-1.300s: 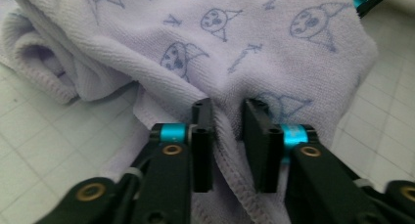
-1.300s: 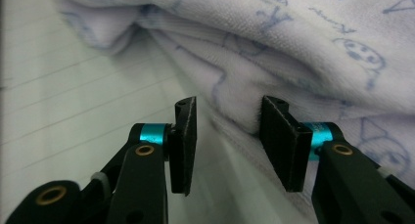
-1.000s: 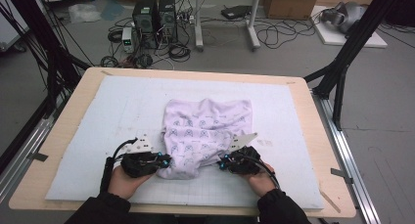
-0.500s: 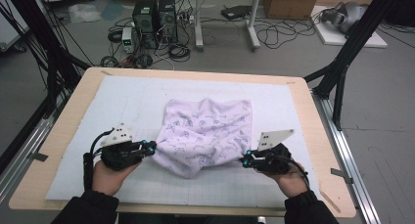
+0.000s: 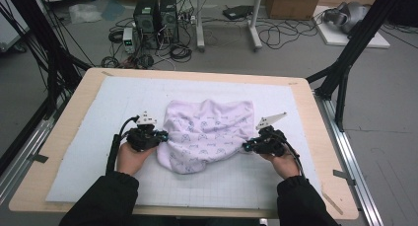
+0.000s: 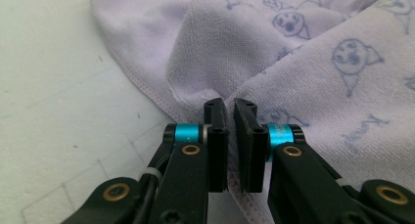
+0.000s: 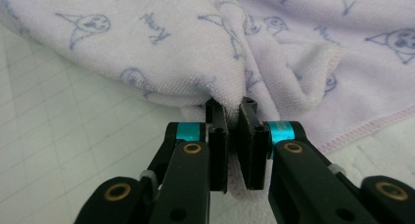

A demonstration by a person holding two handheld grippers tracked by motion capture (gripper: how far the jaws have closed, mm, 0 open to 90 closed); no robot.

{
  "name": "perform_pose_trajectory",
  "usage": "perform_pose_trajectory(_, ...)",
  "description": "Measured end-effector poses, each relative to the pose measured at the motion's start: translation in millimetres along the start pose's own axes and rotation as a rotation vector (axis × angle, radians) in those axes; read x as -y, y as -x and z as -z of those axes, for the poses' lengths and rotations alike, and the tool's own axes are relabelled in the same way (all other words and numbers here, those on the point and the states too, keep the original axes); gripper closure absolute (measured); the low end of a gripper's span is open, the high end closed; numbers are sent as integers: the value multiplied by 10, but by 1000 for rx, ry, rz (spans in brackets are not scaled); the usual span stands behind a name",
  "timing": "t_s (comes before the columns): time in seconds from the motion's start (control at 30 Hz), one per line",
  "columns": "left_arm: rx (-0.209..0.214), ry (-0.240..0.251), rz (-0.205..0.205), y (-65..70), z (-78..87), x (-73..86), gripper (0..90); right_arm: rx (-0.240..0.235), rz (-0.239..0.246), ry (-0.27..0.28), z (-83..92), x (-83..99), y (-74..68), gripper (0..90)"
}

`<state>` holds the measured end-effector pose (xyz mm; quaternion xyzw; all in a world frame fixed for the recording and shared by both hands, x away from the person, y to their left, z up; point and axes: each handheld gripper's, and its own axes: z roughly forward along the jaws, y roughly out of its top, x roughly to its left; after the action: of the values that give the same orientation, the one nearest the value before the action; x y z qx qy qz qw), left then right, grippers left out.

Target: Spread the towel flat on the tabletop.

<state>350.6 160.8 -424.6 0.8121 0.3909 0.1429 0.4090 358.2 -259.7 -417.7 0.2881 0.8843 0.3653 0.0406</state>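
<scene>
The pale lilac terry towel printed with small blue cartoon faces [image 5: 209, 134] lies crumpled near the middle of the white gridded mat [image 5: 88, 137] that covers the light wooden desk [image 5: 325, 137]. The left hand-held gripper [image 5: 162, 136] is at the towel's left edge and the right hand-held gripper [image 5: 245, 147] at its right edge, each carried by a hand in a black sleeve that comes in from the near side.

In the left gripper view the two black jaws stand nearly together, a narrow slit between them, and a fold of the towel's hemmed edge [image 6: 230, 94] is pinched at their tips. In the right gripper view the jaws are likewise close together, clamped on a bunched fold of the towel [image 7: 230, 94] just above the stitched hem. Both pairs of jaws have eased open slightly in the last half second, with cloth between them throughout.

Compared with a second ago, the two hand-held grippers are farther apart: then they sat close together at the near edge of the towel. Half a second ago they stood wider than now, out to either side of the cloth. The towel has been drawn out sideways since then and now spreads broader across the mat, though it is not flat and its folds are bunched.
</scene>
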Motion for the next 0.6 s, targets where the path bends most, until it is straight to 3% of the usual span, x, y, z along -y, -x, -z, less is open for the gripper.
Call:
perform_pose_trajectory(0.13,-13,41,-6,12,196,0,726,42,18,34,145,0,-82,741)
perform_pose_trajectory(0.27,-25,88,-19,38,432,40,633,32,45,109,324,2,-199,684)
perform_pose_trajectory(0.3,-11,101,-22,52,493,61,622,40,53,120,360,1,-241,675)
perform_pose_trajectory(0.4,27,109,-34,107,591,114,581,2,88,145,396,0,-360,587)
perform_pose_trajectory(0.47,65,113,-44,161,604,167,554,-39,105,145,342,-8,-414,536)
perform_pose_trajectory(0.53,93,101,-56,221,548,237,519,6,141,112,254,-28,-458,490)
perform_pose_trajectory(0.6,109,66,-67,261,434,309,499,2,152,90,136,-54,-446,491)
